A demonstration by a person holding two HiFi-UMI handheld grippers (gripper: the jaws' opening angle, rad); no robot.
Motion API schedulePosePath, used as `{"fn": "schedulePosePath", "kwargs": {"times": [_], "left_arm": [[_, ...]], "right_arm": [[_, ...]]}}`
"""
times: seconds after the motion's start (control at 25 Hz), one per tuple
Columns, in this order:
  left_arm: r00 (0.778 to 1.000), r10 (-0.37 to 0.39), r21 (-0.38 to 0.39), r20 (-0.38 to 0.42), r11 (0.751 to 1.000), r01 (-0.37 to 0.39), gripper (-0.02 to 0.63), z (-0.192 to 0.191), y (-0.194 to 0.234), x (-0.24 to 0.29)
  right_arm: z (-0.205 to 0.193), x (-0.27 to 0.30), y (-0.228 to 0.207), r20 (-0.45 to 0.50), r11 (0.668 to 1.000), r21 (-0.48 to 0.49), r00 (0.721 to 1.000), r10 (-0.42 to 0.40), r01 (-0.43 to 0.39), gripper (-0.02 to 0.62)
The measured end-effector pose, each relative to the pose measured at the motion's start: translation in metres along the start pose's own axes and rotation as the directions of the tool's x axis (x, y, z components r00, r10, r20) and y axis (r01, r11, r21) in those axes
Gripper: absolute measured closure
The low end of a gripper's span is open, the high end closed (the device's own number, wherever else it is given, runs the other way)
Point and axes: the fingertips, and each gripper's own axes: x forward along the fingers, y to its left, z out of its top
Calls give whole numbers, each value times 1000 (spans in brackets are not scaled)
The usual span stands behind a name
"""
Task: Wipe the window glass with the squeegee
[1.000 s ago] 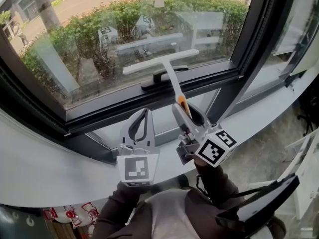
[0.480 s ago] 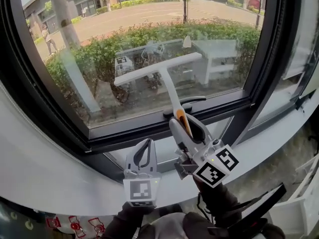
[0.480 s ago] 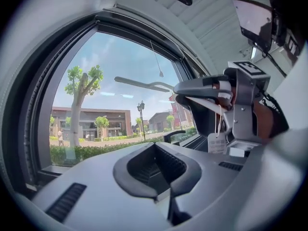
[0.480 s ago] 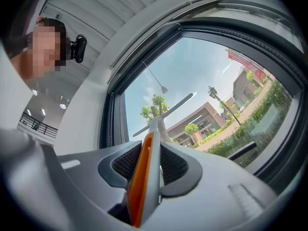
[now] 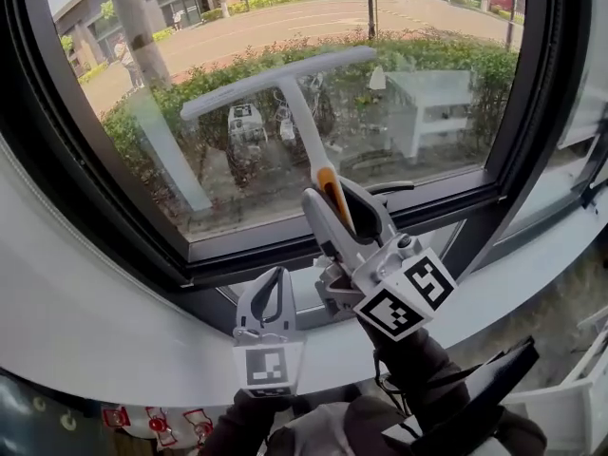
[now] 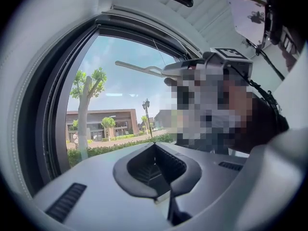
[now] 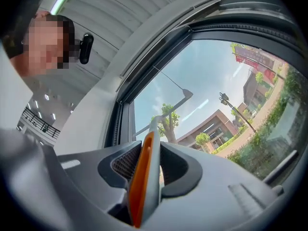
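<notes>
Right tool (image 5: 334, 200) clamped on the handle of the squeegee (image 5: 277, 77), blade held high at the window glass (image 5: 437, 112); contact unclear. Left tool (image 5: 270, 291) closed and empty. The blade has risen from near the lower window frame (image 5: 285, 252). Wiping is judged barely begun.

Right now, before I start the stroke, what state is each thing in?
squeegee, blade end up, in front of the window glass; contact unclear.
right gripper, shut on the squeegee's orange-striped handle.
left gripper, shut, nothing between its jaws.
window handle, lying level.
</notes>
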Motion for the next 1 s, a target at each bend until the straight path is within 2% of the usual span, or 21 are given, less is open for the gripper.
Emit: {"fn": "schedulePosePath", "kwargs": {"times": [0.12, 0.28, 0.48, 0.64, 0.88, 1.0], "left_arm": [[999, -27, 28, -42, 999, 28, 604, -4, 9, 1], [996, -45, 24, -81, 999, 47, 604, -8, 27, 11], [995, -62, 19, -80, 998, 64, 604, -7, 38, 18], [996, -47, 14, -77, 999, 48, 604, -9, 49, 22], [996, -21, -4, -90, 1000, 21, 604, -13, 55, 21], [997, -17, 4, -81, 1000, 17, 604, -11, 58, 26]], "right_arm": [[2, 16, 1, 37, 999, -15, 999, -28, 29, 482], [-2, 38, 10, 65, 999, -35, 997, -38, 41, 483], [-7, 60, 13, 69, 996, -80, 997, -39, 45, 483], [-11, 71, 6, 65, 994, -94, 996, -53, 59, 485], [-15, 70, 5, 63, 998, -55, 998, -31, 34, 489], [-8, 71, 13, 86, 996, -93, 996, 25, -17, 491]]}}
